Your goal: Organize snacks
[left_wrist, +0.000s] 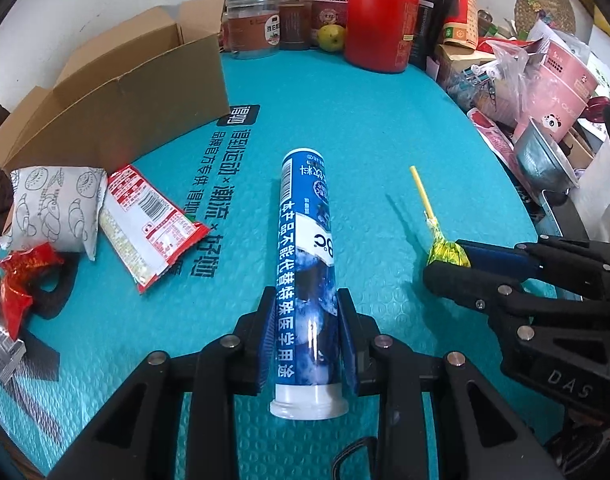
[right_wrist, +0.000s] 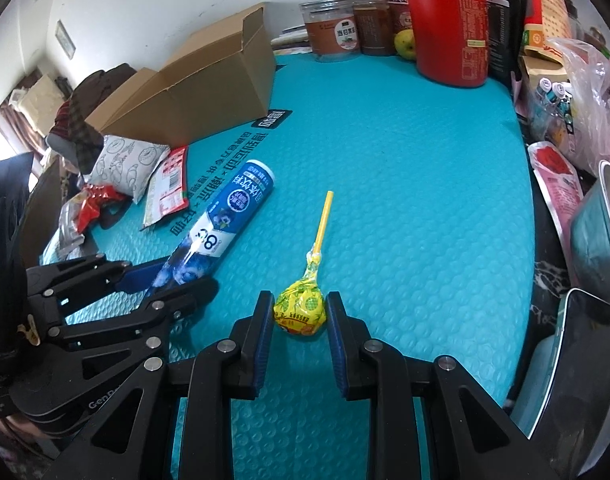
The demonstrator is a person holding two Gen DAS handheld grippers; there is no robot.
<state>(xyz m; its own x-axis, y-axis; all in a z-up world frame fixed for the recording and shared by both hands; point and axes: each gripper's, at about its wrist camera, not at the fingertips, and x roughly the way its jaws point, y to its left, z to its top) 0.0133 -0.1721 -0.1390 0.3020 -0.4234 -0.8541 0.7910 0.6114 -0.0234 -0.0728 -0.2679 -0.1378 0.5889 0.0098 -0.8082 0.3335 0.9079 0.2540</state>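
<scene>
Left hand-held gripper: clamped on blue tube; right hand-held gripper: pinching lollipop; carry both level to cardboard box; you release gently.

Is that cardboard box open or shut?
Open. The cardboard box has its flaps standing up and its top gaping; what is inside cannot be seen.
</scene>
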